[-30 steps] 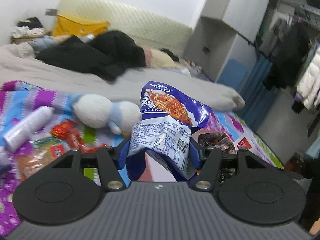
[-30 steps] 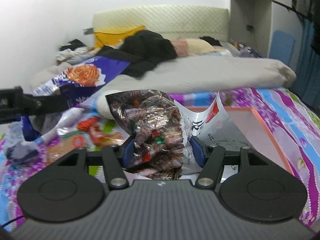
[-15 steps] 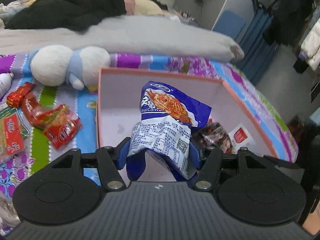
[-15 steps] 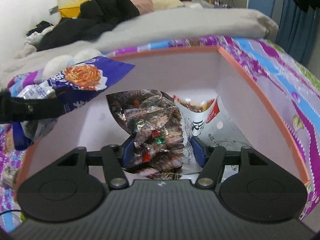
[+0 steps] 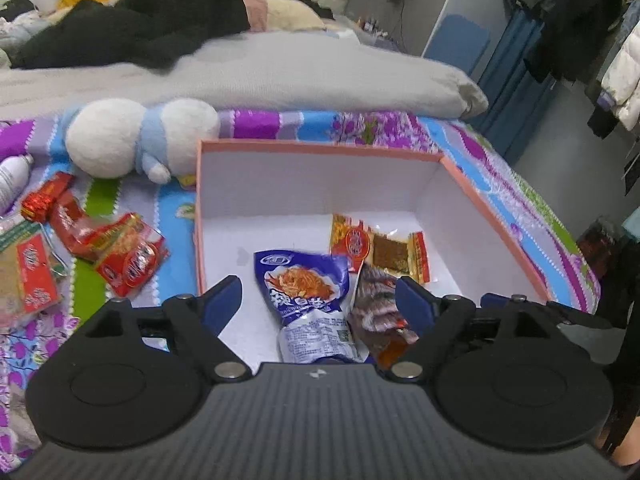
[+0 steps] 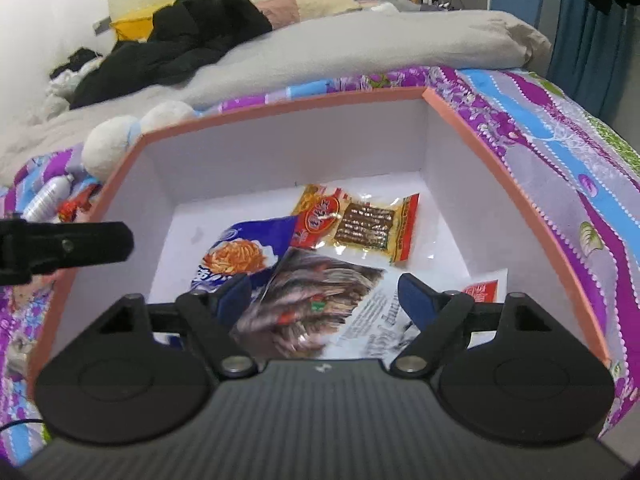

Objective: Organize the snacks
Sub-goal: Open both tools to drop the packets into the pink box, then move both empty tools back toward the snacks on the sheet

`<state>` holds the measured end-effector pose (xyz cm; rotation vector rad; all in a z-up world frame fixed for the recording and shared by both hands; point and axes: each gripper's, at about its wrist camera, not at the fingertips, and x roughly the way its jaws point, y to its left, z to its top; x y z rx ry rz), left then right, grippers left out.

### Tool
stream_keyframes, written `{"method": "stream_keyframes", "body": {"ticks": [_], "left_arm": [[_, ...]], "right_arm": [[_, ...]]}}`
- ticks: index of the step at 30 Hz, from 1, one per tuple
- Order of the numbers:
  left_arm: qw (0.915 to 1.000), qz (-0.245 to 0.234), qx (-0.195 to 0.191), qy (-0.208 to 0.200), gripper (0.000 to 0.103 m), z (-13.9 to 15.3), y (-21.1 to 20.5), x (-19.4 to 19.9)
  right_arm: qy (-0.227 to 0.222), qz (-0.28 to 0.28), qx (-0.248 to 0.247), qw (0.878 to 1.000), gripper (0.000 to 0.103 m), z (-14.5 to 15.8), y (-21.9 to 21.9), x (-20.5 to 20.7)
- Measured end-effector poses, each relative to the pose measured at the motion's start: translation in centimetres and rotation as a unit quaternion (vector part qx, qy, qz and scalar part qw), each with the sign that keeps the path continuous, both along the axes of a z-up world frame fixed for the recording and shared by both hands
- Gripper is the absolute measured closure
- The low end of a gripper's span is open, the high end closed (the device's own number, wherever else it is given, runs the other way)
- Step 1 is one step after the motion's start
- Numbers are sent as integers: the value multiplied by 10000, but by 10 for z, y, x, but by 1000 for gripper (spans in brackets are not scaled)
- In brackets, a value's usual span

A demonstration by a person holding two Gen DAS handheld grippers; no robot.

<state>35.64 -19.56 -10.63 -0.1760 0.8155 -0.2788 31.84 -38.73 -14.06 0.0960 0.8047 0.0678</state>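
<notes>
- Lying in the box (image 5: 492,208), the blue packet (image 5: 308,292) and the dark fish packet (image 6: 304,300) overlap on its white floor, beside a yellow-red packet (image 6: 360,228).
- The left claw (image 5: 318,300) is opening, its blue pads clear of the blue packet below.
- The right claw (image 6: 324,296) is opening too, pads off the fish packet.
- Red packets (image 5: 120,252), a plush toy (image 5: 132,140) and a bottle (image 5: 12,180) lie on the bed (image 5: 400,128) left of the box.

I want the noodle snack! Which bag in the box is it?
Find the pink-rimmed box on the flowery bedspread. Three bags lie together inside; take the blue bag on their left, the only blue one, picturing orange noodles on a plate.
</notes>
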Motion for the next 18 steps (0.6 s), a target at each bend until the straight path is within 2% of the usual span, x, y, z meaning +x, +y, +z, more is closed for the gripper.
{"method": "stream_keyframes", "body": {"ticks": [11, 18], "left_arm": [[9974, 237, -130, -664, 16, 59, 39, -69], [9942, 451, -203, -957, 16, 77, 79, -118]], "right_arm": [[-754, 79, 117, 9971, 21, 59, 18, -51], [-1142, 277, 178, 9929, 21, 80, 42, -89]]}}
